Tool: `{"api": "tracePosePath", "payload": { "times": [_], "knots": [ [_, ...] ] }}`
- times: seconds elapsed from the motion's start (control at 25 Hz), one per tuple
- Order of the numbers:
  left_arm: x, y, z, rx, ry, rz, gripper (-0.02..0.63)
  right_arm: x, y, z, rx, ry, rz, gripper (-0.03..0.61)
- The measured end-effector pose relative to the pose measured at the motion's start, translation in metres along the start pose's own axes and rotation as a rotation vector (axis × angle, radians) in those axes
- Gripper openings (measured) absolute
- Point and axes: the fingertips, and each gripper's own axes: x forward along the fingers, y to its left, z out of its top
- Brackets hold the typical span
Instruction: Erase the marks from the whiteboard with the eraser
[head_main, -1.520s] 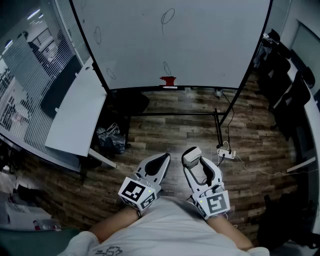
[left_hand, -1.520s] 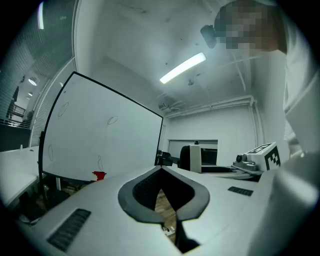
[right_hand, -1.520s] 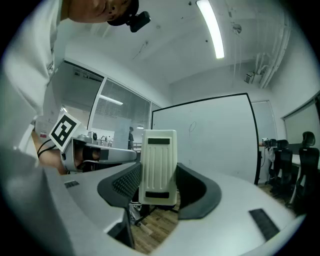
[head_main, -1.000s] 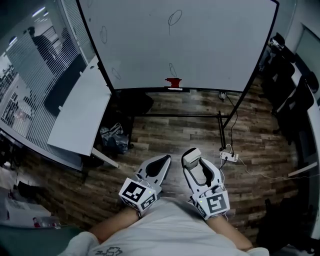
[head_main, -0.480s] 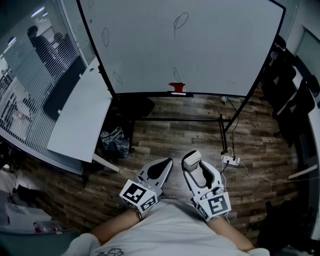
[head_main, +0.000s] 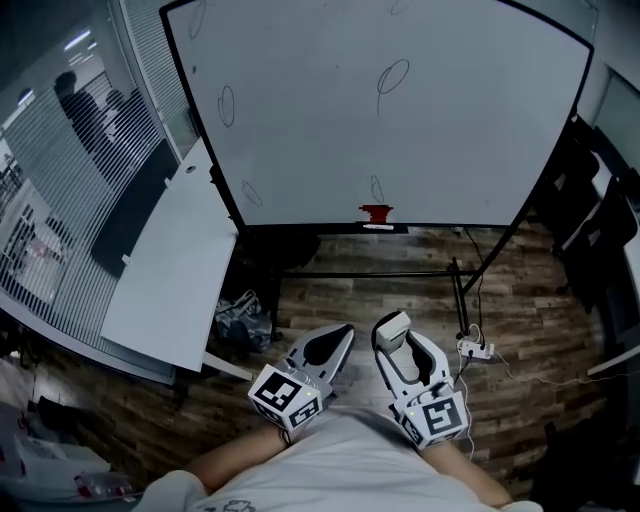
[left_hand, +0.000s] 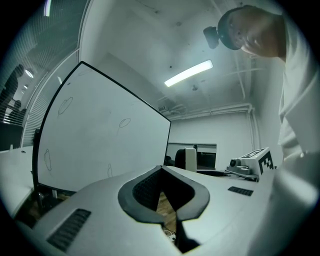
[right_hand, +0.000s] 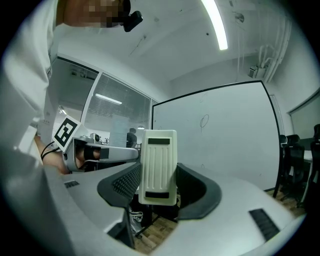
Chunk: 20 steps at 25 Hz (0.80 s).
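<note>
The right gripper was pinching the eraser, a pale ribbed block that stood upright between its jaws. The left gripper had its jaws pressed together on nothing. Both were held low against the person's body, well short of the whiteboard and pointing toward it. We judged that the eraser was carried ready in the working hand, with the spare gripper kept closed and out of the way, because the board was not yet within reach.

The whiteboard filled the upper part of the head view and stood on a black-framed stand over a wooden floor. To the left of the whiteboard ran a long white desk, its near end just beside the board's left frame. Below the whiteboard's lower right corner, a power strip lay on the floor with a cable trailing from it.

On the whiteboard were several thin pen marks, all small loops. One sat high near the middle, one was toward the left edge, one was low at the left, and one was just above the bottom edge. Directly under that last loop, a small red object sat on the whiteboard's ledge, and we could not tell what it was.

We judged that the wiping had not begun, since every loop looked whole.
</note>
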Motion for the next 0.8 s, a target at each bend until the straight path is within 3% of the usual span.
{"api": "tracePosePath", "payload": {
  "times": [0.4, 0.8],
  "knots": [
    [-0.005, 0.090, 0.029, -0.005, 0.026, -0.030, 0.006, 0.094, 0.021, 0.014, 0.029, -0.012, -0.013, 0.231],
    [-0.017, 0.130, 0.027, -0.029, 0.003, -0.010, 0.006, 0.130, 0.029, 0.002, 0.057, 0.022, 0.009, 0.231]
  ]
}}
